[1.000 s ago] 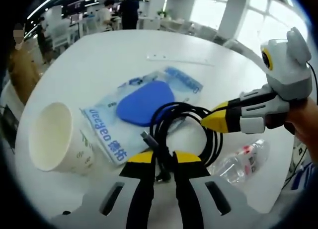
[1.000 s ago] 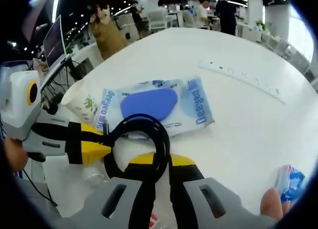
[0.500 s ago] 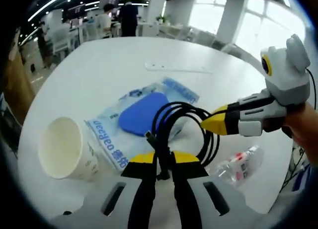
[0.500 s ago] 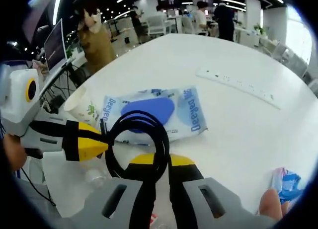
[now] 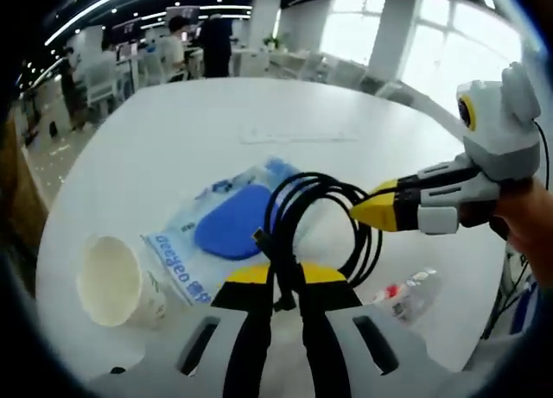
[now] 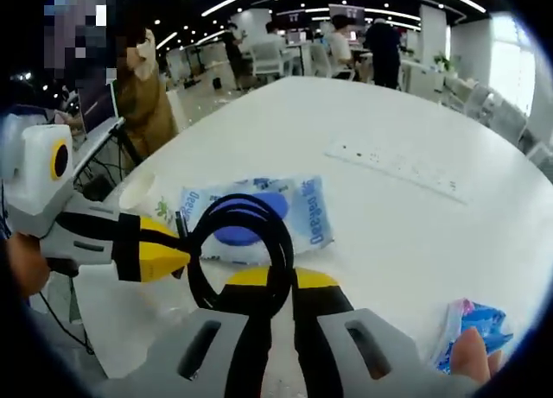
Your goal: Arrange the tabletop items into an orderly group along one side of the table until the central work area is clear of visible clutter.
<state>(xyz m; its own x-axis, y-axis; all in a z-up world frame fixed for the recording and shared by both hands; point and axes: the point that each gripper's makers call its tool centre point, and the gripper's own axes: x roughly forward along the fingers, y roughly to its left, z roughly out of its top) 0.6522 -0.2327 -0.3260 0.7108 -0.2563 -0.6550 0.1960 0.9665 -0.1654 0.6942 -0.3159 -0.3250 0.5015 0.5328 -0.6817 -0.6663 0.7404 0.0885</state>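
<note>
A coiled black cable is pinched from two sides: the left gripper has its jaws closed on the coil's near strands, and the right gripper, reaching in from the right of the left gripper view, has its yellow tips closed on the far loop. Over the last second the coil has risen; the things on the white table now look smaller and lower, so the cable appears lifted clear and ready, by my judgement, to be carried to one side. Going left to right beneath it lie a paper cup on its side, a blue wet-wipes packet and a small clear plastic bottle. In the right gripper view, a long white power strip lies farther out, and a blue wrapper sits at the near right edge. These remain scattered across the centre, none blocking the lift.
</note>
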